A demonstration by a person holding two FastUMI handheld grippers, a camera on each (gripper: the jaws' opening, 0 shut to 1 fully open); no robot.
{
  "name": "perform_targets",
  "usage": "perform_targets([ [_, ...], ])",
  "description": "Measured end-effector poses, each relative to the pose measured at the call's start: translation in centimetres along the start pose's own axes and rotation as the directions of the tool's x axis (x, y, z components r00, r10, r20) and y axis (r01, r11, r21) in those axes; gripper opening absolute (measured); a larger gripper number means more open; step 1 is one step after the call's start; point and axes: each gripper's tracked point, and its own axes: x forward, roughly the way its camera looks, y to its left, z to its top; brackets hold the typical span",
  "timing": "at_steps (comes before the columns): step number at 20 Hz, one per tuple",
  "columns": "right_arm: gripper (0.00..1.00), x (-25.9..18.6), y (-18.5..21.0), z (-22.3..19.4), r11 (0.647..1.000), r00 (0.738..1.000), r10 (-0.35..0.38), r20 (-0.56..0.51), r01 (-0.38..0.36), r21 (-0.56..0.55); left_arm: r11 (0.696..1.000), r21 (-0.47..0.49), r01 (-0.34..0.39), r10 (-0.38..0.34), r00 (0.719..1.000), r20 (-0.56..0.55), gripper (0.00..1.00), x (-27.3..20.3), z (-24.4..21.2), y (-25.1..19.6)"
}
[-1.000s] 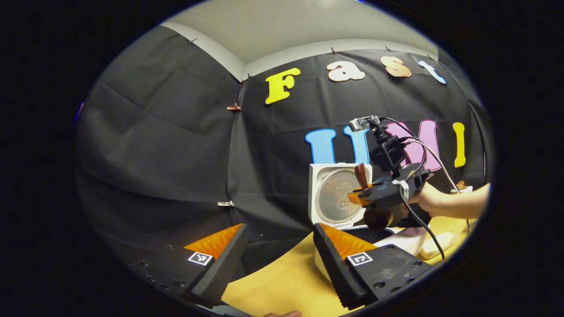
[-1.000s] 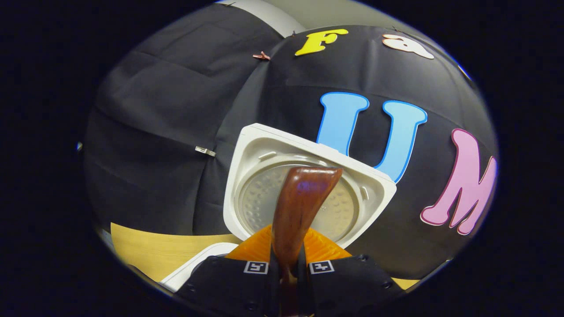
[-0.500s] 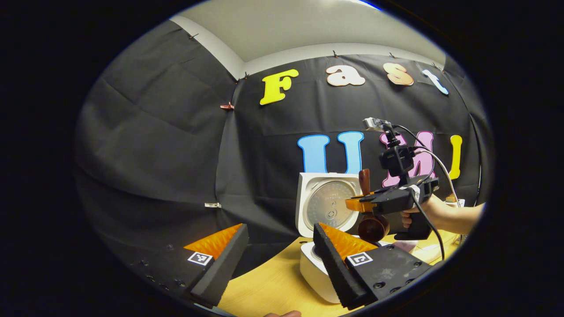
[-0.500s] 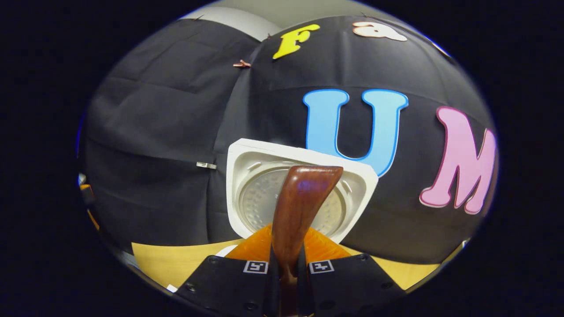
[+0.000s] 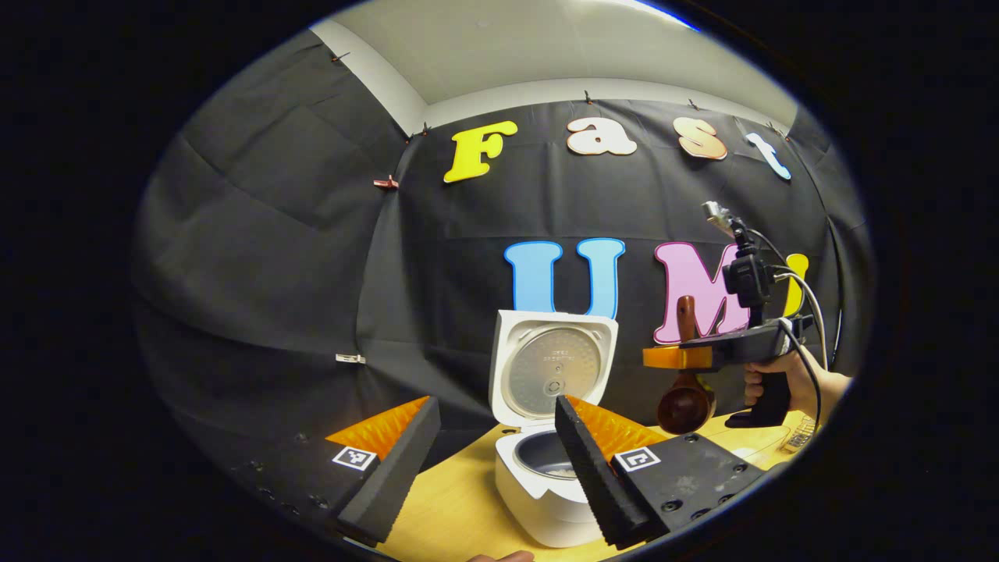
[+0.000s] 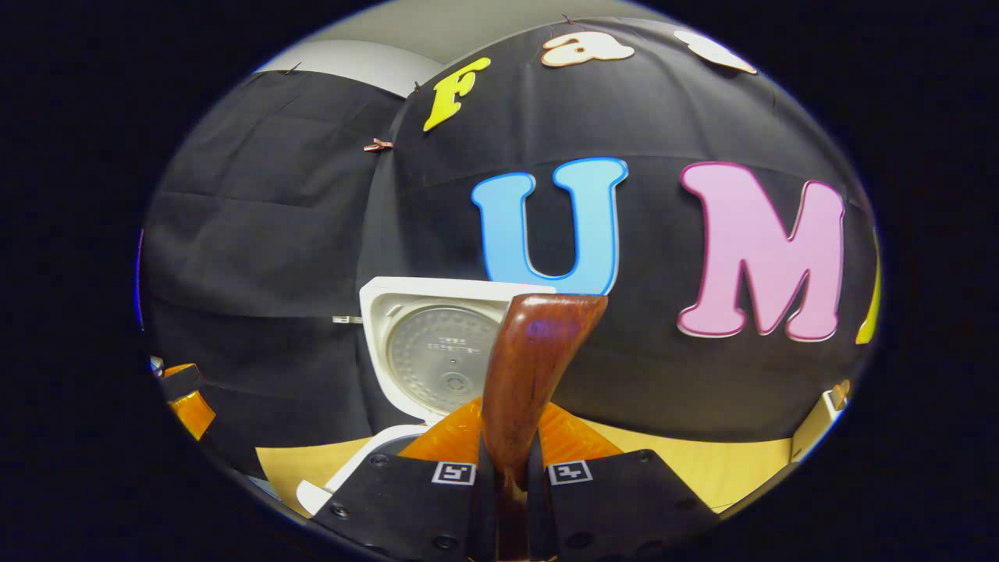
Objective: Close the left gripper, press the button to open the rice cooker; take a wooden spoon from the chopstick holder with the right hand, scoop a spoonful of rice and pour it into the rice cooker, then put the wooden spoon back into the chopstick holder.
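Observation:
The white rice cooker [image 5: 538, 484] stands on the wooden table with its lid [image 5: 552, 367] raised upright; a little rice lies in the dark inner pot [image 5: 546, 460]. My left gripper [image 5: 484, 460] hangs open just in front of the cooker, nothing between its fingers. To the right of the cooker, my right gripper [image 5: 671, 357] is shut on the wooden spoon [image 5: 685, 398], whose bowl hangs downward above the table. In the right gripper view the right gripper [image 6: 507, 476] clamps the spoon handle [image 6: 535, 367], which sticks up in front of the cooker lid [image 6: 437, 351].
A hand [image 5: 788, 382] holds the right gripper's grip at the right edge, with cables trailing from it. A pale object [image 6: 819, 421] stands at the table's far right edge. The left gripper's orange finger [image 6: 183, 394] shows at the left of the right gripper view.
The right gripper has carried the spoon from over the cooker's pot off to the right and levelled out. The left gripper's view now takes in the whole open cooker.

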Motion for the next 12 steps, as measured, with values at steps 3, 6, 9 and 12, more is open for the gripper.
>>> perform_targets([
  [3,0.19,-3.2,-3.6,-0.1,0.998,1.000,-0.029,-0.007,0.029,0.049,1.000,-0.015,0.016,-0.016,1.000,0.004,0.95,-0.2,-0.2,-1.8],
  [6,0.19,-6.5,-8.9,-0.5,0.987,0.996,-0.085,-0.027,0.088,0.131,0.998,-0.047,0.038,-0.038,0.999,-0.003,0.95,0.0,-1.0,-3.9],
  [9,0.19,-10.1,-15.1,-1.4,0.965,0.983,-0.179,-0.046,0.185,0.184,0.994,-0.098,0.057,-0.058,0.998,-0.011,0.95,-0.4,-1.6,-5.6],
  [12,0.19,-14.2,-20.8,-2.3,0.940,0.962,-0.267,-0.052,0.272,0.205,0.987,-0.149,0.052,-0.054,0.998,-0.012,0.95,-0.7,-2.1,-6.2],
])
